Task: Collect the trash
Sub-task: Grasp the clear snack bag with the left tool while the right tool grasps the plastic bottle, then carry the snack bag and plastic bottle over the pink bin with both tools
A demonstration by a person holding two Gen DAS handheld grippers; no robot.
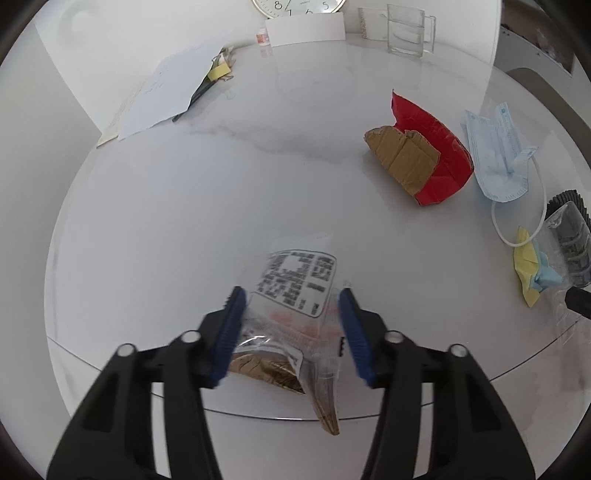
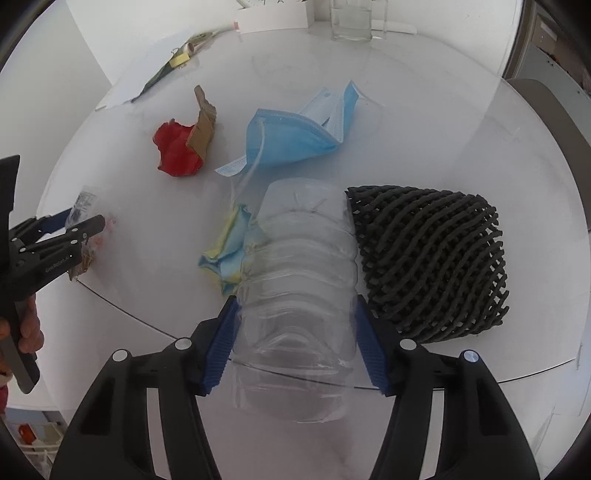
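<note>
A clear plastic bag with a printed label [image 1: 295, 284] and a gold wrapper inside lies at the table's near edge. My left gripper [image 1: 291, 299] is open, its blue pads on either side of the bag; it also shows in the right wrist view [image 2: 79, 225]. A crushed clear plastic bottle [image 2: 299, 273] lies between the blue pads of my right gripper [image 2: 295, 306], which touch its sides. A red and brown cardboard scrap [image 1: 421, 158] [image 2: 184, 144], a blue face mask [image 1: 498, 151] [image 2: 291, 136], crumpled yellow and blue paper [image 2: 229, 251] and black foam netting [image 2: 432, 262] lie on the table.
The round white table [image 1: 221, 184] carries papers [image 1: 162, 92] at the far left, a white card [image 1: 306, 27], a clock [image 1: 299, 5] and a glass mug [image 1: 408, 31] at the back. A chair back [image 2: 539, 96] stands at the far right.
</note>
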